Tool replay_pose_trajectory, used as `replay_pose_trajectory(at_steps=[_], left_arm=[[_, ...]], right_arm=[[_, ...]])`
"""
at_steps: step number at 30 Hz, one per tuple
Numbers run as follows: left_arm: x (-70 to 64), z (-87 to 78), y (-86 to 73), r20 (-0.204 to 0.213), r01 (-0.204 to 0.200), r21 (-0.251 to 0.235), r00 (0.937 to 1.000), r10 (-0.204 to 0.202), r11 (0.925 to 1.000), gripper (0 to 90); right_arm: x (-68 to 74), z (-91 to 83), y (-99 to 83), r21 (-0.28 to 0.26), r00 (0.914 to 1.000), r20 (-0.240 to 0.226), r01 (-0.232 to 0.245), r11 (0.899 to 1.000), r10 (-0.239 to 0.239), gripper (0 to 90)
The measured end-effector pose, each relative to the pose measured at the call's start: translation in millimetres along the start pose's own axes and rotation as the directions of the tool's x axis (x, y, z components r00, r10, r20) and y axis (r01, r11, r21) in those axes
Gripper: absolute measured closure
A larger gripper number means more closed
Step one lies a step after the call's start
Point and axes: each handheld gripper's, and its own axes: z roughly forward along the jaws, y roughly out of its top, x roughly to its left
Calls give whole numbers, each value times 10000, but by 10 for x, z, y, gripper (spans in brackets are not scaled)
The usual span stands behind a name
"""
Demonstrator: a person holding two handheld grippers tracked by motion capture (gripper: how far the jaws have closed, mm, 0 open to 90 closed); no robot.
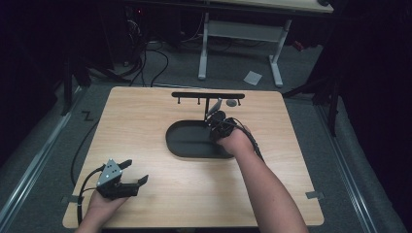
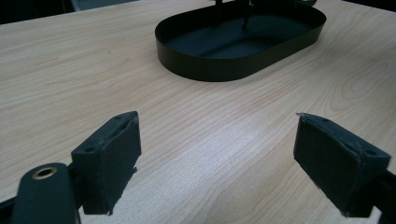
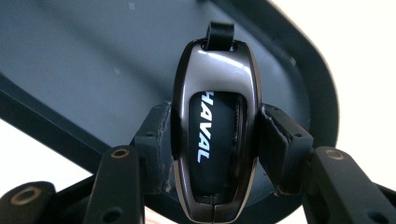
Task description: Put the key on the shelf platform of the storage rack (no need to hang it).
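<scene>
A glossy dark car key fob [image 3: 215,126] marked HAVAL, with a short black loop at its top, is clamped between the pads of my right gripper [image 3: 215,140]. In the high view the right gripper [image 1: 219,122] holds the fob [image 1: 215,106] over the back of the black oval tray [image 1: 187,145], close to the upright post of the black hook rack [image 1: 208,95]. My left gripper [image 1: 135,173] rests low over the table's front left, open and with nothing in it. Its wide-apart pads [image 2: 109,154] frame bare wood, with the tray [image 2: 233,65] farther ahead.
A small grey object [image 1: 232,102] hangs or lies by the rack's right end. The wooden table [image 1: 145,121] stands on grey carpet. Cables [image 1: 145,63] and a white desk frame [image 1: 238,43] stand behind it.
</scene>
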Motion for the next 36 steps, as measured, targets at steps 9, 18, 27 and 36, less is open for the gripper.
replay_pose_trajectory(at_steps=[9, 18, 27, 36], left_arm=[[-18, 19, 2, 69, -75, 82, 9999, 74, 9999, 157], [-15, 22, -1, 104, -81, 138, 9999, 79, 9999, 157], [-16, 23, -2, 100, -118, 140, 9999, 116, 9998, 157], [-17, 28, -4, 93, -125, 141, 9999, 124, 9998, 157]], right_arm=[[11, 125, -224, 446, 9999, 24, -106, 9989, 105, 491], [2, 261, -236, 567, 9998, 187, 27, 9984, -37, 491], [22, 390, -211, 447, 9998, 172, -109, 9989, 102, 487], [33, 277, -216, -31, 9996, 36, -293, 9996, 293, 431]])
